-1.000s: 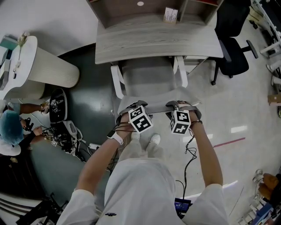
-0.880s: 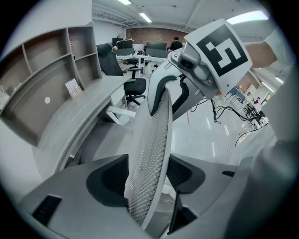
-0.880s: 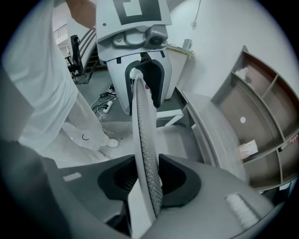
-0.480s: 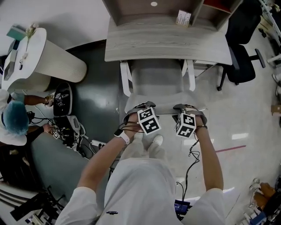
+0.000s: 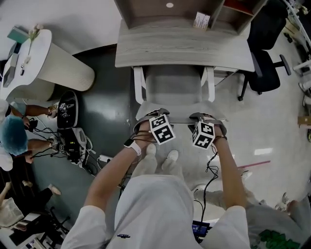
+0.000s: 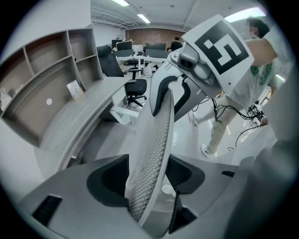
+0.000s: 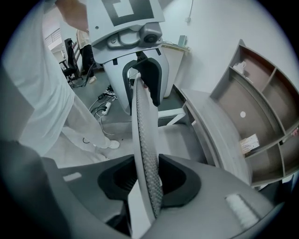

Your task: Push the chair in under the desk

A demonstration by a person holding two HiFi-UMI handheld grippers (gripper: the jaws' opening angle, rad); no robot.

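Observation:
The grey mesh chair (image 5: 174, 87) faces the pale wooden desk (image 5: 184, 46), its seat partly under the desk's front edge and its white armrests (image 5: 139, 85) just in front of that edge. My left gripper (image 5: 148, 116) is shut on the left part of the backrest's top rim (image 5: 177, 119). My right gripper (image 5: 205, 117) is shut on the right part. In the left gripper view the mesh backrest (image 6: 152, 154) stands edge-on between the jaws of the left gripper (image 6: 149, 179). The right gripper view shows the same backrest (image 7: 145, 154) in the right gripper (image 7: 148, 182).
A shelf unit (image 5: 141, 12) with a small card (image 5: 200, 20) stands on the desk. A black office chair (image 5: 265, 63) is right of the desk, a white rounded counter (image 5: 53, 68) left of it. Cables and devices (image 5: 75, 148) lie on the floor beside a seated person (image 5: 12, 138).
The chair has slid a little toward the desk, both grippers still on the backrest. Another person's clothing has come into view at the lower right.

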